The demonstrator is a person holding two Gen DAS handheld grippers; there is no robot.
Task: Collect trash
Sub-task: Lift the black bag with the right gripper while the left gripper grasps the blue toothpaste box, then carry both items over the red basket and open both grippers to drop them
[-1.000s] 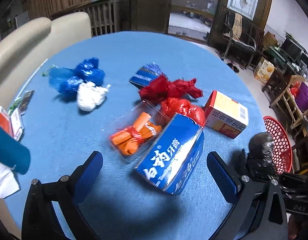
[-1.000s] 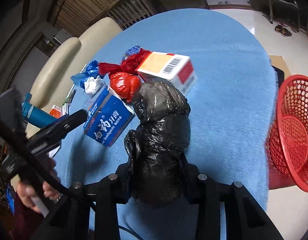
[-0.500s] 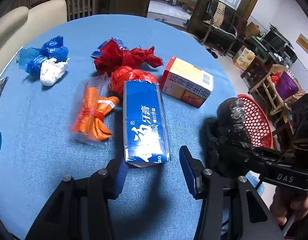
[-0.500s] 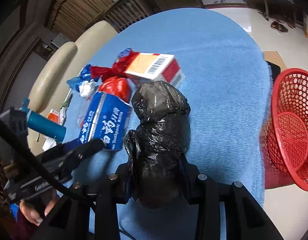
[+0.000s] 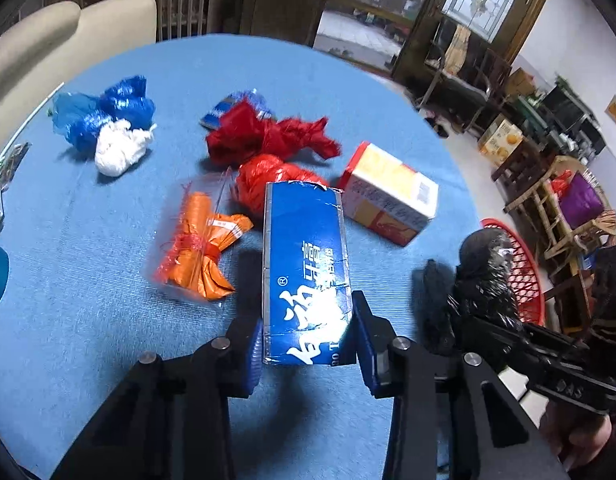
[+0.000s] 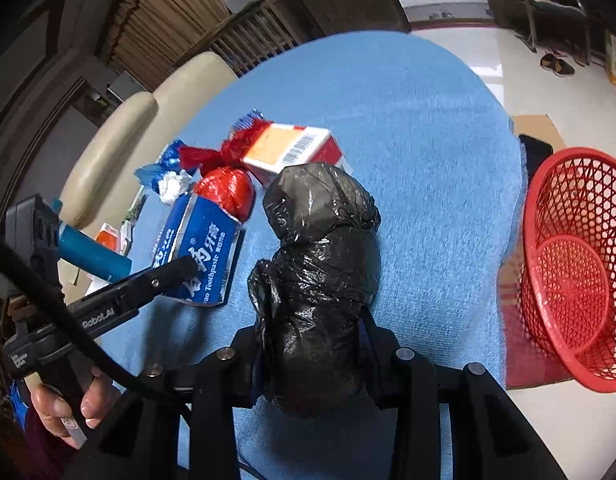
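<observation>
A blue toothpaste box (image 5: pixel 304 264) lies on the blue-clothed round table (image 5: pixel 88 320). My left gripper (image 5: pixel 308 344) is closing on the box's near end, and both blue pads touch its sides. In the right wrist view the same box (image 6: pixel 200 256) shows with one left finger (image 6: pixel 168 276) across it. My right gripper (image 6: pixel 312 344) is shut on a black plastic bag bundle (image 6: pixel 320 280), held above the table's right side. A red mesh basket (image 6: pixel 576 264) stands on the floor to the right of the table.
Just beyond the box lie an orange bag in clear wrap (image 5: pixel 196 252), two red bags (image 5: pixel 268 184), a red and yellow carton (image 5: pixel 388 196), and a blue bag with a white wad (image 5: pixel 120 148). Cream chairs (image 5: pixel 68 40) stand behind the table.
My left gripper has moved up to the toothpaste box and its jaws have narrowed from wide open onto the box's sides. The right gripper and its black bag have stayed put.
</observation>
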